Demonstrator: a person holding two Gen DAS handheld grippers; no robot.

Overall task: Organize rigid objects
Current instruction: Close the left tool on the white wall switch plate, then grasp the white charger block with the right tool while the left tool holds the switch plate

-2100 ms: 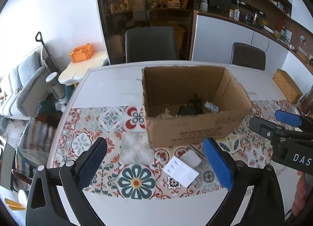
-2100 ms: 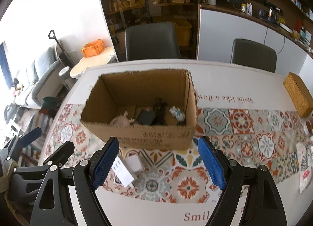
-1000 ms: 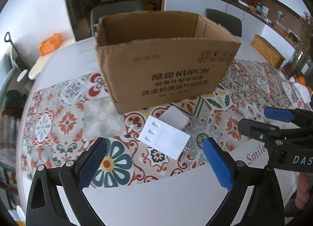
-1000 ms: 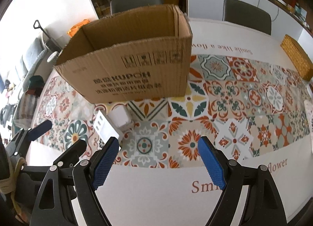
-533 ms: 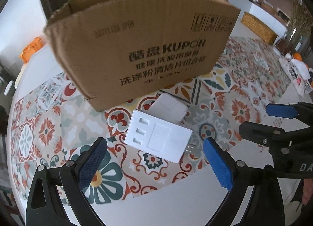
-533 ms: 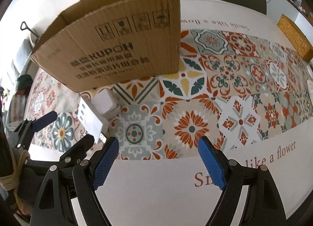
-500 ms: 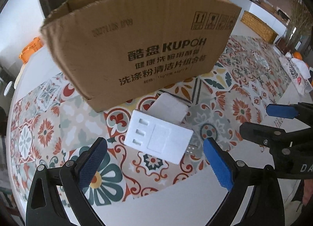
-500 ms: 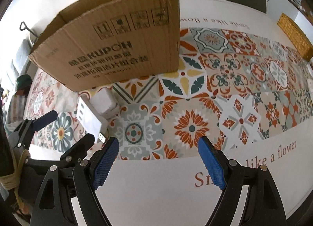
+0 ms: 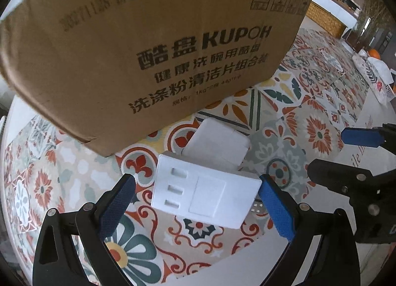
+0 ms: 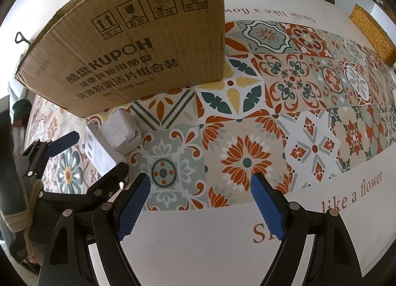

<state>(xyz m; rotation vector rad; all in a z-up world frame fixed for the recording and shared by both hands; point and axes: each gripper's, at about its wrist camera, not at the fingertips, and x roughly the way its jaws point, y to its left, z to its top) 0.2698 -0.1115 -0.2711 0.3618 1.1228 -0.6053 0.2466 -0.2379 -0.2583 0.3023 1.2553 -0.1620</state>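
Left hand-held gripper (image 9: 195, 201) open, straddling white socket adapter (image 9: 203, 196) on surface beside cardboard box (image 9: 148, 45). Right hand-held gripper (image 10: 200, 201) open, empty. Risk: pads may slip off smooth casing, nudging touching white charger (image 9: 217, 144).

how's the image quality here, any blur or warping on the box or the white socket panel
Left wrist view: strong fisheye bends the cardboard box, its print slightly soft; white socket panel sharp, evenly lit. Right wrist view: the box is bowed, and the tablecloth is crisp, without glare.

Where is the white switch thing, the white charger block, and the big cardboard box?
white switch plate (image 9: 203, 194), left wrist view, on its flat front face.
white charger block (image 9: 217, 142), left wrist view, on its top face.
cardboard box (image 10: 138, 45), right wrist view, on its printed side.
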